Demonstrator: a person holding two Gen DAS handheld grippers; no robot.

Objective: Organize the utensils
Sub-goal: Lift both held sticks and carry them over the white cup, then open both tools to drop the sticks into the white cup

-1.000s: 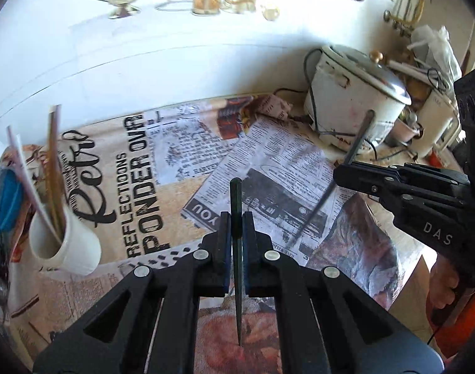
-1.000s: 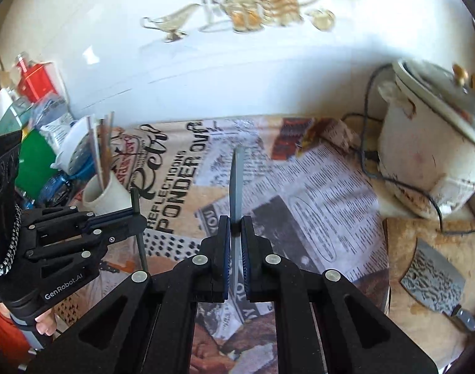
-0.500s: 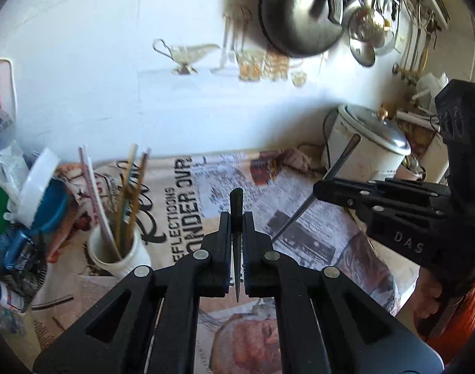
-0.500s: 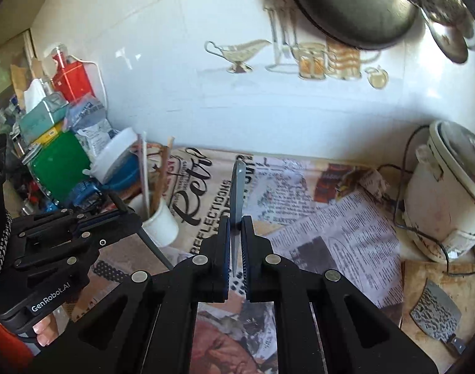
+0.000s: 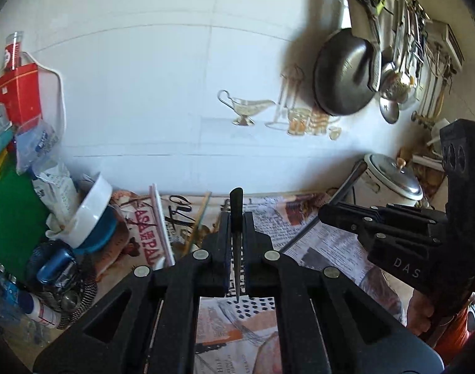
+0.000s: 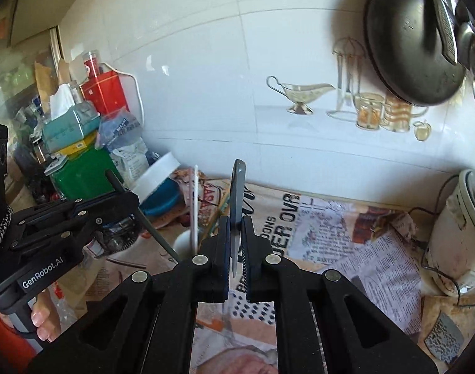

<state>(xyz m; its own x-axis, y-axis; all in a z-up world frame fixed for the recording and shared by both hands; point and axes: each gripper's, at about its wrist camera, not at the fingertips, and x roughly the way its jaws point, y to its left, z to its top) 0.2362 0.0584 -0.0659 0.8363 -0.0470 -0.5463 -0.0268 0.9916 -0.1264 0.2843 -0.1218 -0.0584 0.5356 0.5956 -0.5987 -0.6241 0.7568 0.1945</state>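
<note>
left gripper (image 5: 236, 249) clamps dark utensil (image 5: 236, 218) | right gripper (image 6: 235, 246) clamps knife (image 6: 237, 193) | cleaver (image 6: 443, 339) right-view only

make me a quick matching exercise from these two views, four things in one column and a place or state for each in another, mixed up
Things:
1. dark utensil
2. black wok
3. cleaver
4. white cup

Places or states:
A. hanging on the tiled wall
B. clamped in the left hand-held gripper
C. standing on the newspaper with sticks in it
D. lying flat on a board at the right edge of the counter

Pairs: 1-B, 2-A, 3-D, 4-C
</note>
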